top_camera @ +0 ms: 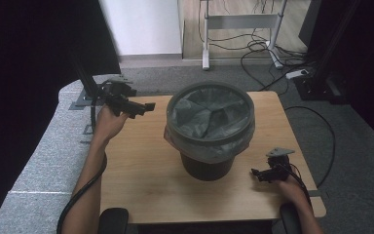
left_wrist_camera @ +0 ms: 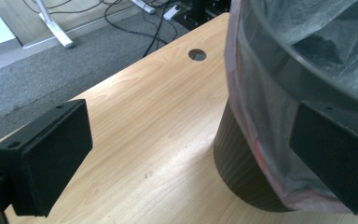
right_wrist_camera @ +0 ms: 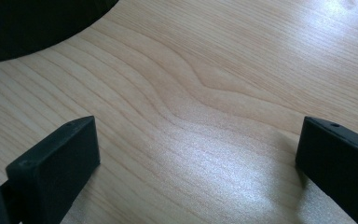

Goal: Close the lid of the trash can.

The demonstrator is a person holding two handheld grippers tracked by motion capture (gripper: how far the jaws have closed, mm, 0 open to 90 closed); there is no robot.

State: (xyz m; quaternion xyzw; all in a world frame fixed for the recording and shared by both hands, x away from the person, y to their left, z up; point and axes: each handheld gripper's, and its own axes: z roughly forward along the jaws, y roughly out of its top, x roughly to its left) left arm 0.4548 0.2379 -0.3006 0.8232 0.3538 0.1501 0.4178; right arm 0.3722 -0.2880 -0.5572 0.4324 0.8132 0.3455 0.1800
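- the inside of the bin (top_camera: 209,130) is hard to read: the crumpled bag (top_camera: 208,117) lining it hides the bottom, so what lies inside cannot be told.
- in the left gripper view the bin is cut off at the right and top edges; one jaw stands in front of its rim band there.
- the bin stands about mid-table on the wooden table (top_camera: 141,165), its bag folded over the rim and hanging down the outside.
- the left gripper (top_camera: 146,107) hovers at the table's far left corner, near the bin's rim, jaws spread wide with nothing between them.
- the right gripper (top_camera: 256,172) sits low near the right front edge, well apart from the bin, jaws wide apart over bare wood.
- bare wood lies in front of the bin and on its left.
- a round cable hole (left_wrist_camera: 197,54) sits beyond the bin.
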